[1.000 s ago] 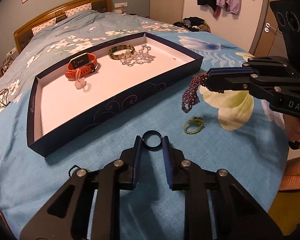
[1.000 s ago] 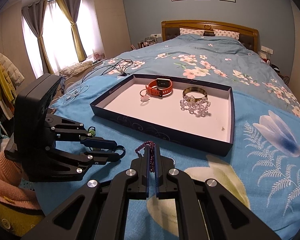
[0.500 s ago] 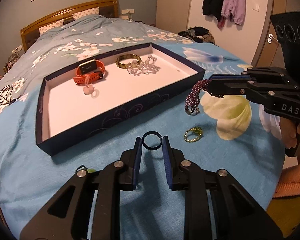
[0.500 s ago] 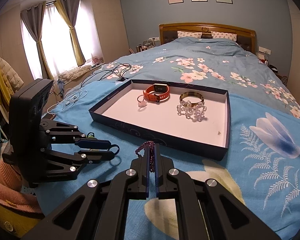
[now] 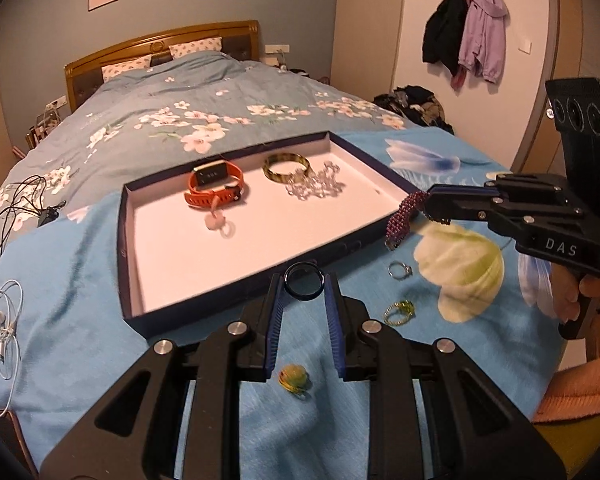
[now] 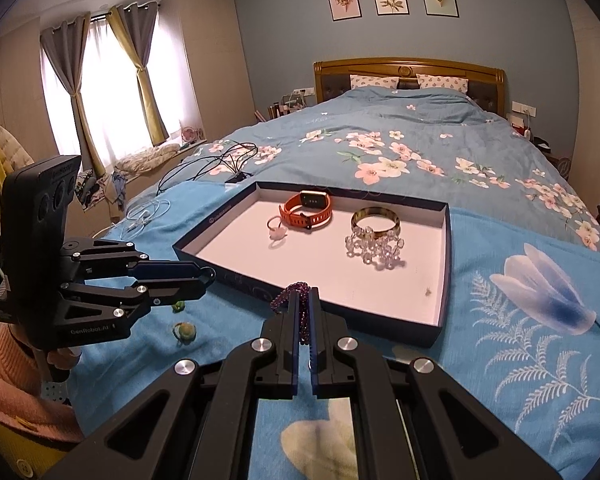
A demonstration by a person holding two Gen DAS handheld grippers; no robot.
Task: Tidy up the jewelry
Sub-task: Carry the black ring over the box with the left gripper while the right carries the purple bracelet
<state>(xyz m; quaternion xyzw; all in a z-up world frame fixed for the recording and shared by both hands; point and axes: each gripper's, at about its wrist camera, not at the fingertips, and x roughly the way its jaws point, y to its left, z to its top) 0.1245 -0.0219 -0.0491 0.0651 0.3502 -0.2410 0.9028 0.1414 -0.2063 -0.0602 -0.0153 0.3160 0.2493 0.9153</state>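
Between left fingers (image 5: 275, 307): black ring (image 5: 304, 281) (pinched at tips).

A dark ring (image 5: 304, 281) stood upright between blue pads; a purple beaded bracelet (image 5: 404, 216) dangled at three o'clock, beside the tray's (image 5: 130, 240) corner.

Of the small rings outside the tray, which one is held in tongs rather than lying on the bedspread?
The black ring, clamped between the left tongs. The silver ring, green beaded ring and yellow-green ring lie loose on the blue bedspread.
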